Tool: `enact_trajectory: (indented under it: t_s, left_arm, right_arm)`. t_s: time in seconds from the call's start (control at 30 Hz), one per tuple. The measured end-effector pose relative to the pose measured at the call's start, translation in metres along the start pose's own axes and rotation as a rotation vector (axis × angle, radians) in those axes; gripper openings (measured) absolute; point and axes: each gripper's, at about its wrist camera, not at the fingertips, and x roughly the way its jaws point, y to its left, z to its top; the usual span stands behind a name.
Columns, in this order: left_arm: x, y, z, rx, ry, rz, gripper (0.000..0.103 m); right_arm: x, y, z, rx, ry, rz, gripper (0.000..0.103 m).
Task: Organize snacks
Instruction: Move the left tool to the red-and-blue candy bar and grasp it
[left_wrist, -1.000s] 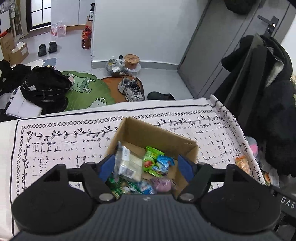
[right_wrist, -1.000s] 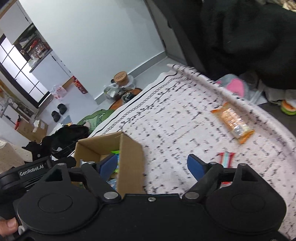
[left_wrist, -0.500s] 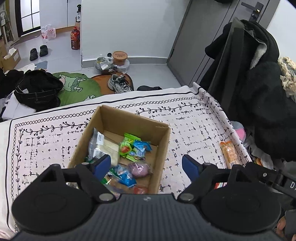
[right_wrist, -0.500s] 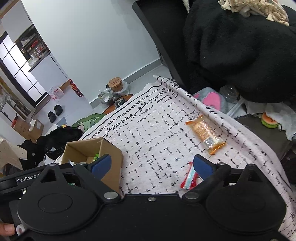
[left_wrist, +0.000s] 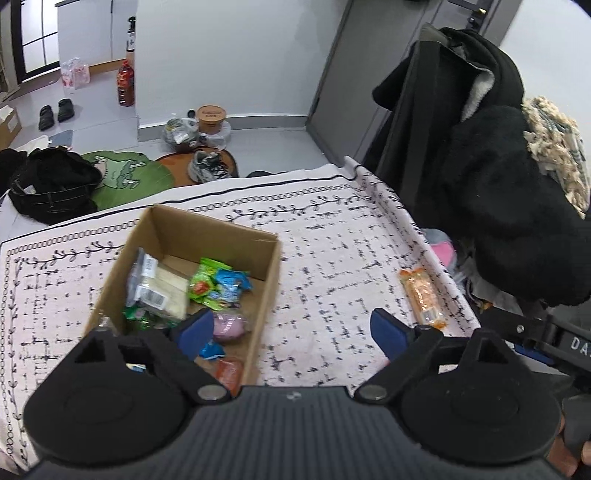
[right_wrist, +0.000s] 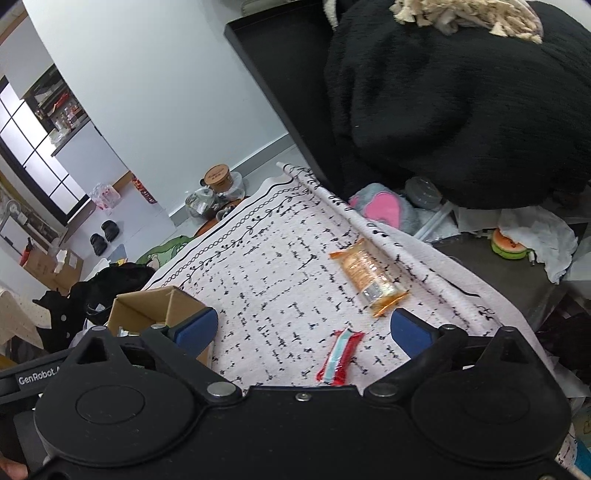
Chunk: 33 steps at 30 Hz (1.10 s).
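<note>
A cardboard box (left_wrist: 271, 258) on the patterned cloth holds several snack packs: white, green, blue, purple and orange-red ones. My left gripper (left_wrist: 291, 332) is open and empty above the box's right wall. An orange snack pack (left_wrist: 421, 297) lies near the cloth's right edge; it also shows in the right wrist view (right_wrist: 367, 277). A red and blue snack stick (right_wrist: 340, 356) lies just in front of my right gripper (right_wrist: 303, 330), which is open and empty above the cloth. The box corner (right_wrist: 155, 308) shows at its left.
The white patterned cloth (left_wrist: 332, 236) covers the table. Black coats (left_wrist: 509, 206) hang over a chair at the right edge. A pink and grey plush (right_wrist: 384, 206) and clutter lie past that edge. Shoes, a green mat and bags sit on the floor beyond.
Both grippers have drawn back and swung right. The box now sits further left in both views, and the orange pack and red stick have come into fuller view.
</note>
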Motion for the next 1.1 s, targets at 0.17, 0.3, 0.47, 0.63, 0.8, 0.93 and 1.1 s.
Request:
enact_trajectory:
  t_s: [0.17, 0.3, 0.47, 0.63, 0.8, 0.93, 1.1]
  left_arm:
    - [0.006, -0.014, -0.006, 0.016, 0.010, -0.020, 0.094]
    - [0.013, -0.026, -0.013, 0.022, 0.024, -0.027, 0.094]
    - [0.024, -0.036, -0.019, 0.018, 0.029, -0.018, 0.094]
    - [0.038, -0.048, -0.028, 0.024, 0.050, -0.022, 0.094]
    - [0.051, -0.057, -0.034, 0.028, 0.054, -0.032, 0.093]
    - [0.063, -0.064, -0.037, 0.028, 0.064, -0.044, 0.092]
    - [0.081, -0.072, -0.042, 0.022, 0.084, -0.056, 0.085]
  right_arm:
    - [0.005, -0.017, -0.002, 0.077, -0.004, 0.016, 0.101]
    - [0.010, -0.027, -0.003, 0.121, -0.007, 0.023, 0.101]
    - [0.013, -0.039, -0.004, 0.159, -0.007, 0.016, 0.101]
    - [0.018, -0.048, -0.004, 0.192, 0.002, 0.020, 0.101]
    - [0.025, -0.057, -0.002, 0.230, 0.013, 0.011, 0.101]
    - [0.028, -0.062, -0.002, 0.237, 0.012, 0.006, 0.101]
    - [0.036, -0.067, -0.001, 0.241, 0.027, -0.030, 0.099]
